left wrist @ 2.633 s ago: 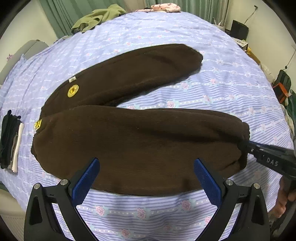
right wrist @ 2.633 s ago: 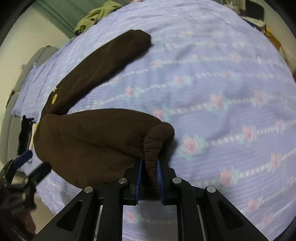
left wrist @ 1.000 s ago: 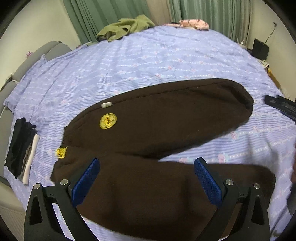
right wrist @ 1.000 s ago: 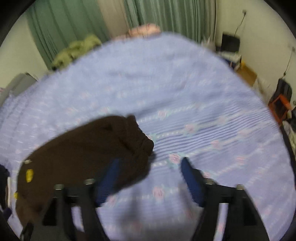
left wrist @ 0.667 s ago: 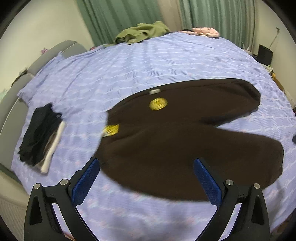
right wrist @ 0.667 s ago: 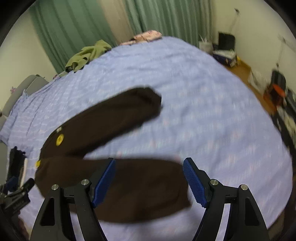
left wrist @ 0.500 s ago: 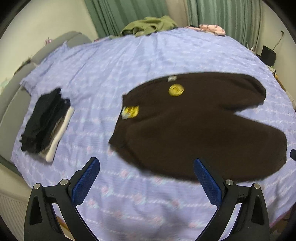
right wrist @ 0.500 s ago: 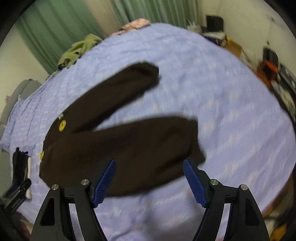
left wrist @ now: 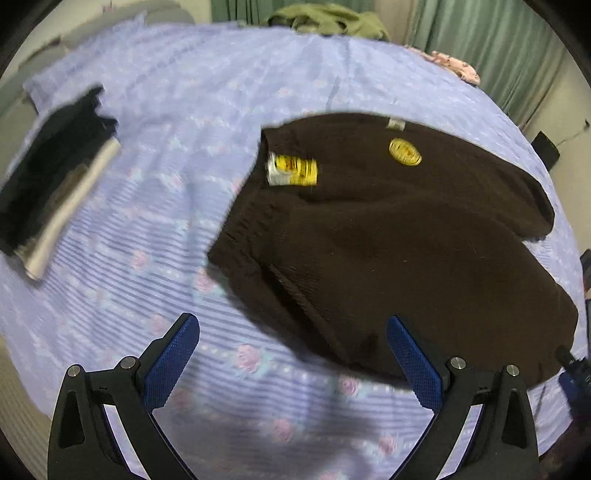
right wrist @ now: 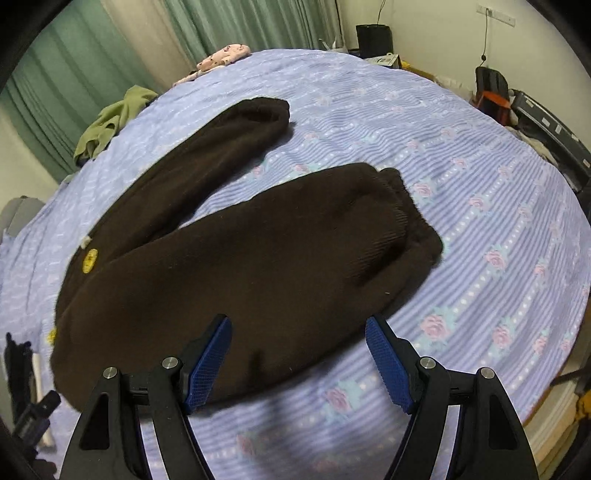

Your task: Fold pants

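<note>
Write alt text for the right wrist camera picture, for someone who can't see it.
Dark brown pants lie flat on a bed with a lavender floral sheet, their two legs spread apart in a V. The right gripper hovers over the near leg with its blue-padded jaws open and holding nothing. Green curtains and a crumpled green garment sit beyond.

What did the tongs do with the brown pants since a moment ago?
The right tongs let go of the leg cuff they were pinching and opened wide, pulling back. The left tongs swung toward the waistband. The brown pants stayed spread on the bed, legs apart.
</note>
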Tool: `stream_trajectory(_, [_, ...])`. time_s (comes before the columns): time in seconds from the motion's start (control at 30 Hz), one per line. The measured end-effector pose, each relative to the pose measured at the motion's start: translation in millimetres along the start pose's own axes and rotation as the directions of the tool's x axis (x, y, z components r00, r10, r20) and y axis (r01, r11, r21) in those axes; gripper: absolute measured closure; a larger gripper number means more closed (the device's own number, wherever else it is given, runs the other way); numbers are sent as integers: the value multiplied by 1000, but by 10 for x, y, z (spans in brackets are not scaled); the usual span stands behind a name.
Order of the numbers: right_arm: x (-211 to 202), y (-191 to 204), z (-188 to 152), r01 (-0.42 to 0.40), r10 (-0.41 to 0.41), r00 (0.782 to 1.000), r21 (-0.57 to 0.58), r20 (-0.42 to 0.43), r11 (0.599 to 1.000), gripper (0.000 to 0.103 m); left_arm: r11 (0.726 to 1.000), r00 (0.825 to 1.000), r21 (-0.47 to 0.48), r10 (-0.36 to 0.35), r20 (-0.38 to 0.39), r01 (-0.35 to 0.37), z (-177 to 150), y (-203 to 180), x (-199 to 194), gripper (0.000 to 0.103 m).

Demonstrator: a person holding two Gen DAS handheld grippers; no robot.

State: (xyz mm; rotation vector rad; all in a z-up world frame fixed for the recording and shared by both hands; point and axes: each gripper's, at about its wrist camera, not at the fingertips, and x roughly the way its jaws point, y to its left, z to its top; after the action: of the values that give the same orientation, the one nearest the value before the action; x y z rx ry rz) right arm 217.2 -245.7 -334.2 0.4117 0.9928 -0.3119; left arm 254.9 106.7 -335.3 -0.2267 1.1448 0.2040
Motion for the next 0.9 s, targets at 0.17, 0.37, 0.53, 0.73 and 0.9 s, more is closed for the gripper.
stream_trajectory(0.17, [354,-17,-110,47,-45,998,33,-47,998,28,995,991,-68,-82,-108,75,-9,25,497,0])
stream_trajectory(0.37, [498,138,-92,86,-92,994,-91,-66,992,40,971,968,-149,-207,-140,186,78,11,613,30])
stream_trajectory(0.53, [294,75,8,39,-46,994,-69,-96,997,86,975,968,-84,-215,-129,205,87,-117,314,72])
stream_trajectory(0.73, [-346,82,-30,33,-36,997,-42,-64,999,89,978,968,-13,-208,-137,208,-19,-65,-64,74])
stream_trajectory(0.9, [-703,92,-175,56,-59,995,-38,-78,998,89,978,967,3,-204,-153,207,10,14,-184,74])
